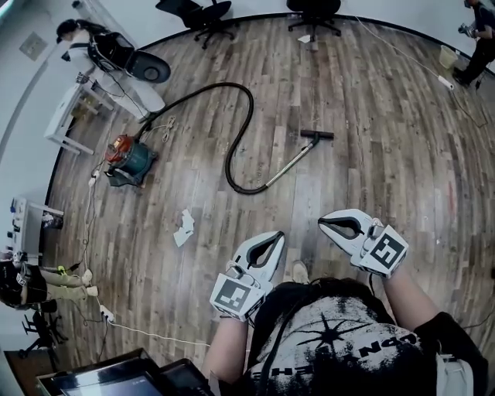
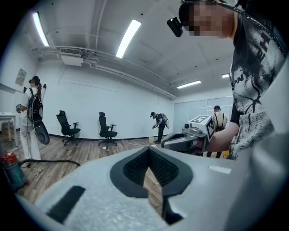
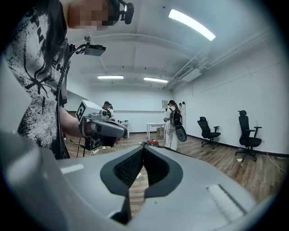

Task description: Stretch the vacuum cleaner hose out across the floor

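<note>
L gripper (image 1: pixel 275 237): jaws closed tip to tip, nothing between the pads, only floor shows through the gap behind the tips. R gripper (image 1: pixel 323 223): same, jaws together and empty. You've got both held out in front of your chest, side by side w/ a gap between them, tips pointing fwd over the wood floor (image 1: pixel 371 116). Neither touches anything.

Hose (image 1: pixel 249 104) is on the floor well ahead of both grippers. It's curved, not straight: it leaves the vac canister (image 1: pixel 130 158) at the left, arcs up and over, drops down in a bend, then hooks round into the metal wand (image 1: pixel 290 164). The wand runs up-right to the floor nozzle (image 1: pixel 318 134), which lies flat on the boards.

The canister sits near the left wall, beside a white table (image 1: pixel 66 116). A crumpled paper scrap (image 1: pixel 184 227) lies between canister and L gripper. Two office chairs (image 1: pixel 207 15) stand at the far wall. A white cable (image 1: pixel 155 334) runs across the floor by your left side.
</note>
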`<state>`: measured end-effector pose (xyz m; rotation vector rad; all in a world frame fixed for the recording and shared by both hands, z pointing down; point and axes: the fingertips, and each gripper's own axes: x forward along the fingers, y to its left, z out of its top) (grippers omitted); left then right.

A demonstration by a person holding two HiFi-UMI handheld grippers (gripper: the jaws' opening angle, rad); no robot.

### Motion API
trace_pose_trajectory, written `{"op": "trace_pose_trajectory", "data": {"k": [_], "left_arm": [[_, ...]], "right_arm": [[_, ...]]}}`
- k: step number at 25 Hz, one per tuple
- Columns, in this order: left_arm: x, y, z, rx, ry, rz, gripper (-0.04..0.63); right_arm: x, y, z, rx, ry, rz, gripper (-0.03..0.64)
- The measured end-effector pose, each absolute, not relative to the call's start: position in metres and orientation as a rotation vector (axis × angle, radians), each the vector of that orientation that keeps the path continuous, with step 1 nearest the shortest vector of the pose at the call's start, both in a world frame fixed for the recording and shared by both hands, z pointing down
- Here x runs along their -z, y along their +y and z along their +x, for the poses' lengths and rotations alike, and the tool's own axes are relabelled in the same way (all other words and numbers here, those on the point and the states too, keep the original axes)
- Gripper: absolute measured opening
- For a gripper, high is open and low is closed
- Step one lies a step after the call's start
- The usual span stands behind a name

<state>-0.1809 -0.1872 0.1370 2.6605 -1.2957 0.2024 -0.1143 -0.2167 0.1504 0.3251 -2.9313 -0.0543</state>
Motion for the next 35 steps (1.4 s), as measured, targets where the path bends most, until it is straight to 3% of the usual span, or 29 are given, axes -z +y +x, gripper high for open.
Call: {"op": "trace_pose_trajectory", "data": {"k": [8,21,35], "left_arm": [[-0.156,-0.226,-0.231,-0.132,-1.232,2.645,0.000],[-0.169,-0.280,-0.250,-0.135,-1.214,2.612,0.000],[-0.152,-0.448,-0.263,-0.140,-1.411,2.533,0.001]], "right_arm": [[-0.153,-0.253,-0.160,0.005,-2.917,0.369,0.006],[-0.160,-0.313,-0.184,-0.085,-2.877,0.406,0.006],[-0.151,-0.491,-0.212,-0.063,-2.915,0.146,0.006]]}}
